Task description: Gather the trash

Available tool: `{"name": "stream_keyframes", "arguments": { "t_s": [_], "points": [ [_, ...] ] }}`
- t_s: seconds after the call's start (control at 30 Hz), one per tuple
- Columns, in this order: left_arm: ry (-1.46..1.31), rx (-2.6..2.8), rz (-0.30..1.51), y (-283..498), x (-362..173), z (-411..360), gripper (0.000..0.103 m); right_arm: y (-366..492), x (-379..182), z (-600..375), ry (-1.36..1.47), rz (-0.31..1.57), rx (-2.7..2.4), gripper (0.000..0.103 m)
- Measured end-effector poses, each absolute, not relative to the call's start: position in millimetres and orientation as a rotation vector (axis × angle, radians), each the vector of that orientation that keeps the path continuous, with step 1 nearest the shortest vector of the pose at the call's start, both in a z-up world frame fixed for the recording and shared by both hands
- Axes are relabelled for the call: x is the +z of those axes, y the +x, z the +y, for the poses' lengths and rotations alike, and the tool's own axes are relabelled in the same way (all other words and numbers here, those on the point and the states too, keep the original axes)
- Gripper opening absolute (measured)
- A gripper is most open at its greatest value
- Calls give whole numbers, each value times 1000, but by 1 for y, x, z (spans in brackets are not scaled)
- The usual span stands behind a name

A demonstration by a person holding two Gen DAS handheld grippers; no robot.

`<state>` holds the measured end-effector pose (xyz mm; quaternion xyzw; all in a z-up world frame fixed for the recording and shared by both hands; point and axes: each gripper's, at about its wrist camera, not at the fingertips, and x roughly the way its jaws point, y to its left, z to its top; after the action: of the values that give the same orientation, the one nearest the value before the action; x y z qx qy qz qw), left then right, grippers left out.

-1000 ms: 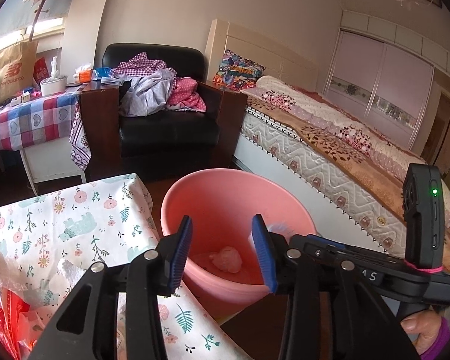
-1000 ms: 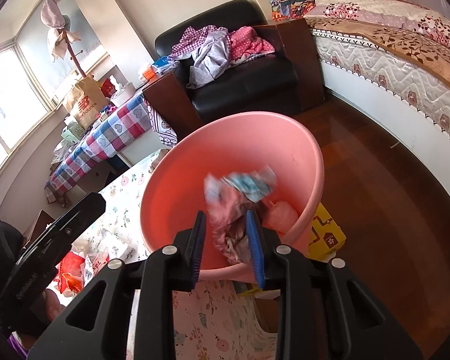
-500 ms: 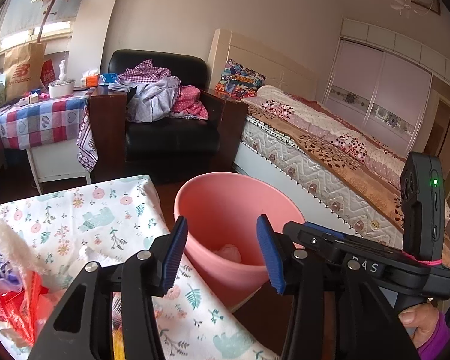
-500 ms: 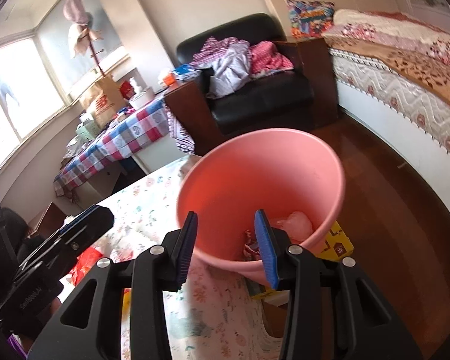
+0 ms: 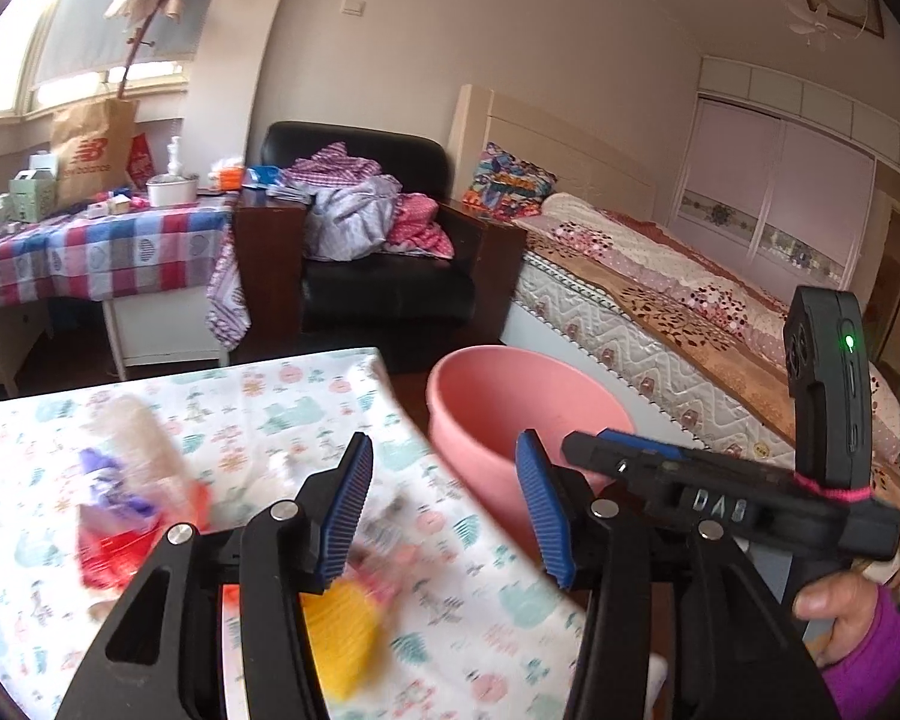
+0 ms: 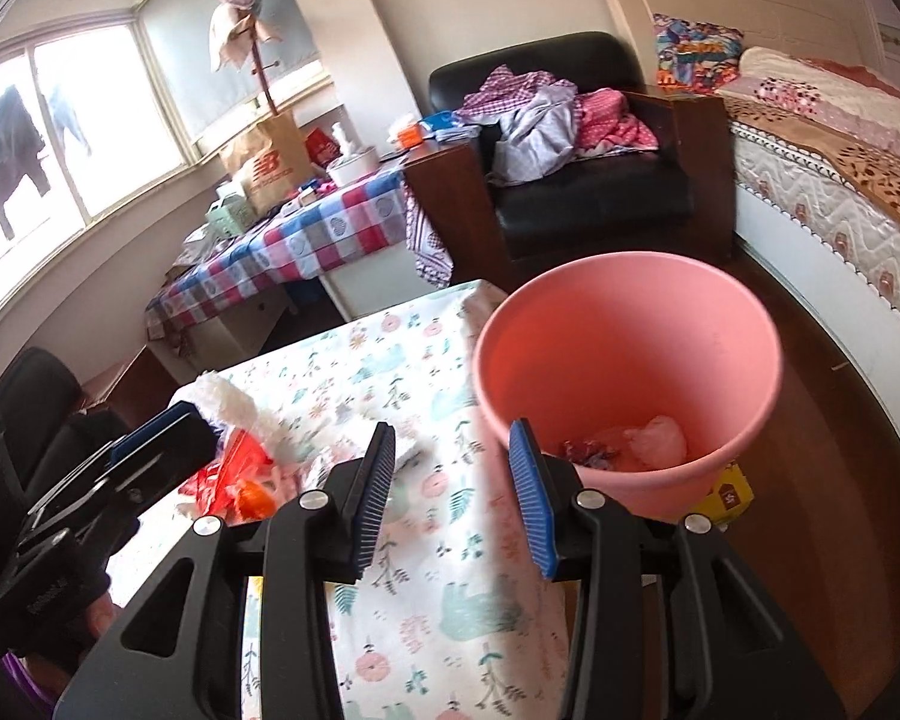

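Hovering over the flowery tablecloth (image 6: 402,360) beside the pink bucket (image 6: 624,324).
Left gripper (image 5: 444,510) has just been opening, nothing between its fingers; right gripper (image 6: 453,492) is open and empty too. Wrappers (image 6: 240,480) lie on the cloth, crumpled trash (image 6: 630,444) inside the bucket.

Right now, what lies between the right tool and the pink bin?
Only bare floral tablecloth lies between the empty right tool and the pink bin, seen in the right wrist view.
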<state>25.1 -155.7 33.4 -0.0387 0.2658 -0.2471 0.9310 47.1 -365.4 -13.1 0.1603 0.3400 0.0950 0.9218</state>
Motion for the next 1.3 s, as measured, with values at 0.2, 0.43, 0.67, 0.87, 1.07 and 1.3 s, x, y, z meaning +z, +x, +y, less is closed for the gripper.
{"name": "stream_keyframes", "arguments": {
  "t_s": [0.2,0.43,0.67,0.87,1.07,1.3],
  "points": [
    [-72,-442,539,1,29,-105,49,45,-9,-345,312,702,229,40],
    [-81,-347,594,-15,10,-50,49,45,-19,-316,291,737,287,40],
    [-157,-223,643,-12,-14,-8,49,47,-24,-303,271,758,311,40],
    [-247,-164,695,4,-29,14,49,49,-28,-298,270,772,318,40],
    [-260,-138,727,20,-43,11,48,50,-30,-291,255,784,336,40],
    [-278,-151,796,39,-58,8,40,55,-31,-284,242,799,346,40]
  ]
}}
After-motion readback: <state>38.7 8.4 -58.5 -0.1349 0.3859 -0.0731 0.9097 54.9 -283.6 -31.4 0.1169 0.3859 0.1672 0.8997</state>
